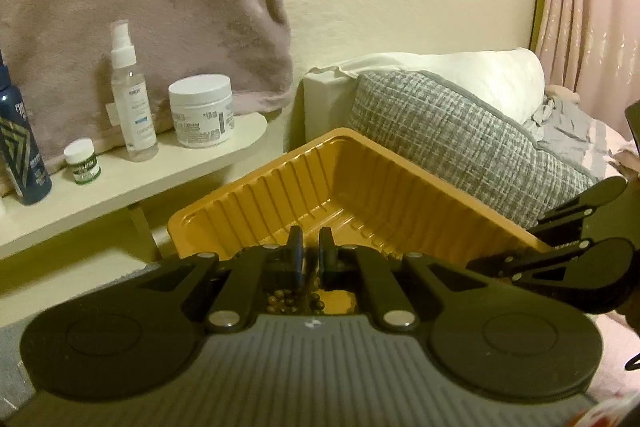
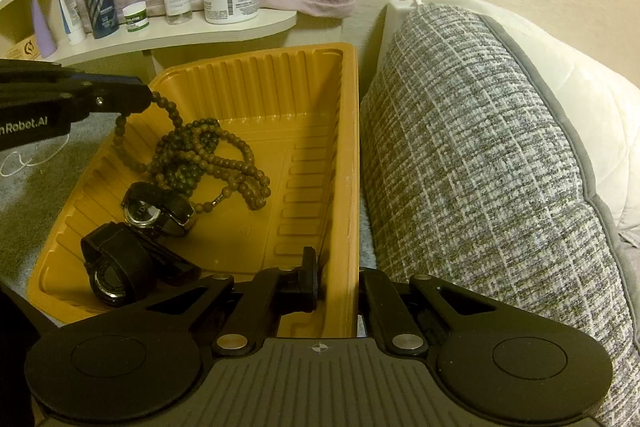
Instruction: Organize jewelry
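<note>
Over the tray [image 2: 256, 75] — left fingers [image 2: 142, 99] pinch the bead necklace [image 2: 200, 159]; right fingers [image 2: 316, 275] clamp its wall.

grey carpet [image 2: 32, 187], yellow tray [image 2: 352, 131] on it

Your left wrist camera looked low and close across the orange tray [image 1: 360, 163] toward the shelf [image 1: 120, 183]. Your right wrist camera looked steeply down into it. Both shared tray, shelf and grey cushion [image 2: 480, 155].
</note>
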The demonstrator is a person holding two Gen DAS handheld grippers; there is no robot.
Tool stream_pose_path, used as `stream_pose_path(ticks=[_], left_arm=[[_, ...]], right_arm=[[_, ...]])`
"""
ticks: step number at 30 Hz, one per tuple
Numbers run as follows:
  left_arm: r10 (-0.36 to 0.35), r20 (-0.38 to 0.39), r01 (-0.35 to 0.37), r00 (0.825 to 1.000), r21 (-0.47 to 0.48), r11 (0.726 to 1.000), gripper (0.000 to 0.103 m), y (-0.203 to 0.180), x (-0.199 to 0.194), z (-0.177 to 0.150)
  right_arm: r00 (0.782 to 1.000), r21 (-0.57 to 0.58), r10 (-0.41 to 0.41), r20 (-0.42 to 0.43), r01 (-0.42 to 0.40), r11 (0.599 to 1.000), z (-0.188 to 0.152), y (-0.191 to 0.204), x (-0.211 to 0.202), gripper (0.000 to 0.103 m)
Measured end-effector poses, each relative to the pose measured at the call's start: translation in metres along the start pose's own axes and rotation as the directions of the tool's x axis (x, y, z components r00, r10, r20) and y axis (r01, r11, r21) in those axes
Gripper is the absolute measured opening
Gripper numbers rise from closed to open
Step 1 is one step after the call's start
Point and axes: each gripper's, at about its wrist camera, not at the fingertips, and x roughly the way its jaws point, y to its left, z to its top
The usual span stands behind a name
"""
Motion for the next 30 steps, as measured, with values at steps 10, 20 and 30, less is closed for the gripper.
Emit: stream_pose_path(ticks=[10, 20, 30], left_arm=[[0.077, 0.02, -0.075, 0.997, -0.059, 0.995, 0.038, 0.028, -0.021, -0.008], [0.237, -0.021, -0.237, 0.971, -0.135, 0.962, 0.046, 0.08, -0.059, -0.043], [0.385, -0.081, -0.392, 0.919, -0.095, 0.915, 0.05, 0.114, -0.088, -0.096]], right_arm=[[1.0, 0.0, 0.0, -0.001, 0.0, 1.0, 0.0, 0.0, 0.0, 0.004], [1.0, -0.005, -0.006, -0.001, 0.006, 1.0, 0.0, 0.002, 0.001, 0.004], [1.0, -0.006, -0.009, -0.002, 0.009, 1.0, 0.0, 0.003, 0.0, 0.004]])
